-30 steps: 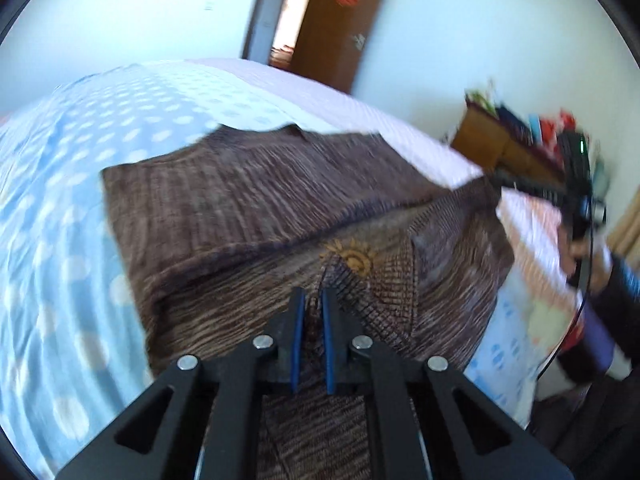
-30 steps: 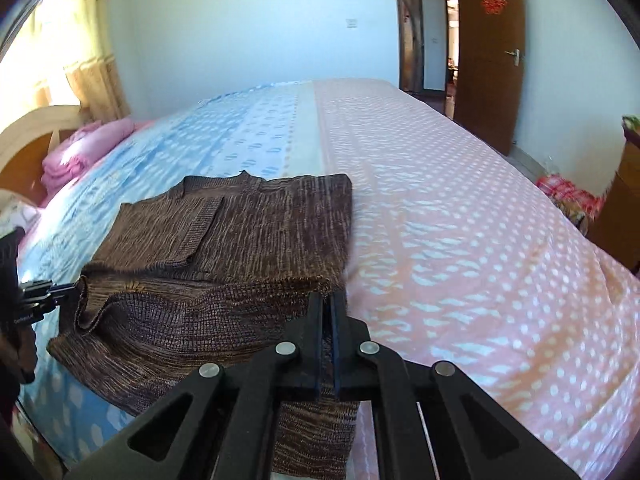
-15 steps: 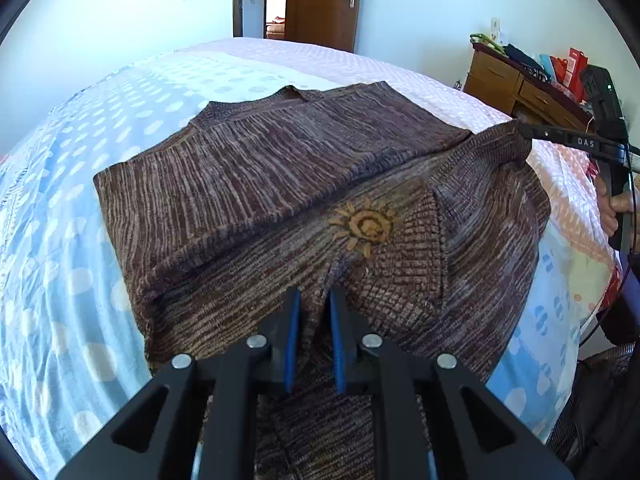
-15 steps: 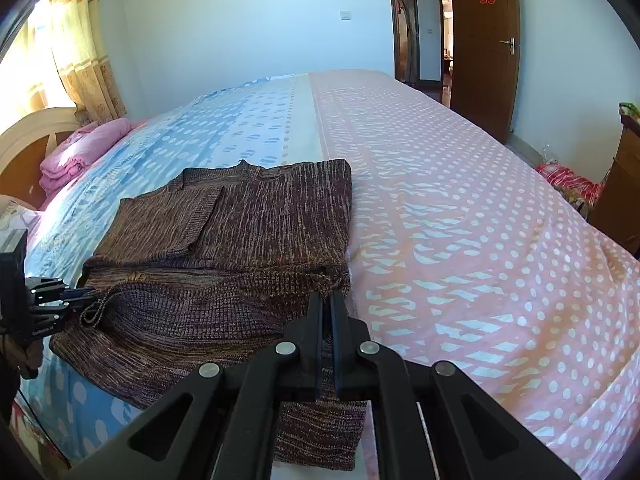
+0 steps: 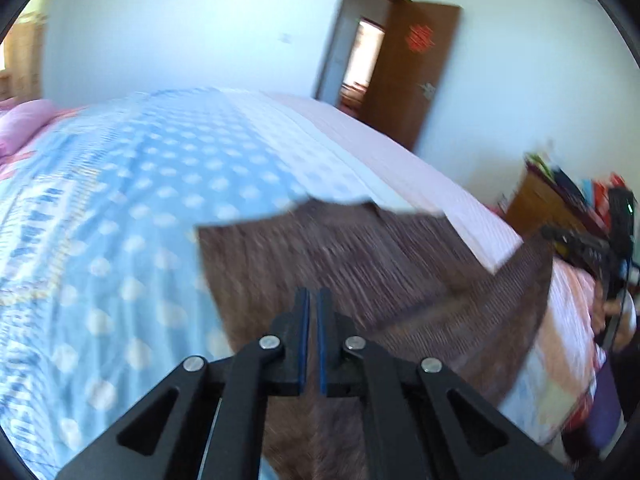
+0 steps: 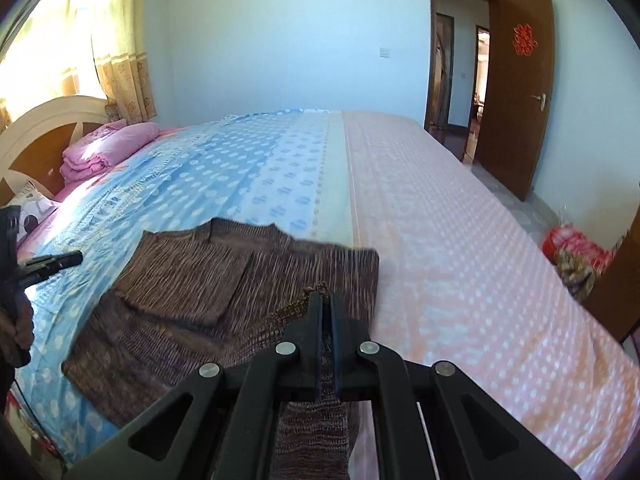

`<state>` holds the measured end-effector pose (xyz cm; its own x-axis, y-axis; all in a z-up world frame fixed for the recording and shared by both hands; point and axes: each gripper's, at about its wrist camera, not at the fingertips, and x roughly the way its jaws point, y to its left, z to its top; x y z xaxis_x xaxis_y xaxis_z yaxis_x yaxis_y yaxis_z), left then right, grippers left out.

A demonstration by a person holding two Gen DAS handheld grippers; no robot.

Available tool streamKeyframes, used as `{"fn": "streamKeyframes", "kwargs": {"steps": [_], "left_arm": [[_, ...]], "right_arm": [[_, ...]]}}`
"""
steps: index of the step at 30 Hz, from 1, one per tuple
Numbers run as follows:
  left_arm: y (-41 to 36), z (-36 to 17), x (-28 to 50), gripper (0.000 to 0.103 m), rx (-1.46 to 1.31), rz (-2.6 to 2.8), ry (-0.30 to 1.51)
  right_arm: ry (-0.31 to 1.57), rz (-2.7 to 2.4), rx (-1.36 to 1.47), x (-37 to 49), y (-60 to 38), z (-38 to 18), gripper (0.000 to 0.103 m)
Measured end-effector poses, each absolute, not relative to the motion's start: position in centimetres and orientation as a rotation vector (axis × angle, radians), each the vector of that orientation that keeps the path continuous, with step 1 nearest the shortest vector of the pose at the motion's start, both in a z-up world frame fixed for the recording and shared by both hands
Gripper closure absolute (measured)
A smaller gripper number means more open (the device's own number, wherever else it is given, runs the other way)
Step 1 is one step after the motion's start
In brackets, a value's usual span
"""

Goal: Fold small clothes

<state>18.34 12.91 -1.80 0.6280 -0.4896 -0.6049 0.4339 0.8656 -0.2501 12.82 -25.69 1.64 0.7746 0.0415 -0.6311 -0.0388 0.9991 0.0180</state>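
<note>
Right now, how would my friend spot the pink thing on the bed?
Find the big bed and go to its wooden headboard. The folded pink blanket sits just below it, plain pink and stacked, unlike the flat brown sweater.

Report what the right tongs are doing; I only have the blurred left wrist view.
Observer: The right tongs are clamped on a raised edge of the brown knitted sweater.
Operator: Locate my left tongs.
Observer: The left tongs hang over the blue dotted bedsheet, apart from the sweater.
Operator: Describe the fold so far.
Observer: One sleeve lies folded across the sweater's front.
</note>
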Motion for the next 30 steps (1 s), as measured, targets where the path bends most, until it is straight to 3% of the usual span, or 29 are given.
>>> {"fn": "streamKeyframes", "kwargs": {"steps": [6,8,9,10,12,16,20,21,23,24,30], "left_arm": [[13.4,-1.9,21.9,0.099,-0.102,-0.507,0.779],[12.5,-2.9,21.3,0.091,-0.039,-0.531,0.822],[12.2,-3.6,20.8,0.078,-0.004,-0.541,0.847],[11.9,-4.4,20.2,0.058,0.021,-0.548,0.867],[11.4,-6.1,18.8,0.044,0.053,-0.565,0.911],[9.6,-8.6,17.0,0.043,0.155,-0.516,0.959],[8.1,-10.2,17.5,0.035,0.142,-0.485,1.006],[7.9,-10.2,17.5,0.036,0.136,-0.481,0.993],[7.7,-10.0,17.6,0.058,0.104,-0.486,0.983],[7.8,-9.8,17.5,0.085,0.078,-0.503,0.986],[9.5,-8.1,15.4,0.089,-0.037,-0.52,0.926]], "right_arm": [[0.707,0.051,-0.002,15.4,-25.6,1.5,0.1],[0.704,0.06,-0.015,14.3,-25.2,1.1,0.1],[0.706,0.064,-0.01,13.6,-25.1,0.8,0.1],[0.711,0.07,-0.001,13.0,-25.0,0.5,0.1],[0.72,0.078,0.016,12.0,-24.9,0.0,0.1],[0.719,0.075,0.023,10.7,-24.7,-0.5,0.1],[0.713,0.07,0.041,10.0,-24.8,-0.4,0.1],[0.713,0.069,0.044,9.8,-24.8,-0.4,0.1],[0.713,0.063,0.046,9.3,-24.9,-0.5,0.1],[0.713,0.058,0.046,9.1,-25.0,-0.5,0.1],[0.694,0.029,0.069,7.3,-26.3,0.2,0.1]]}}
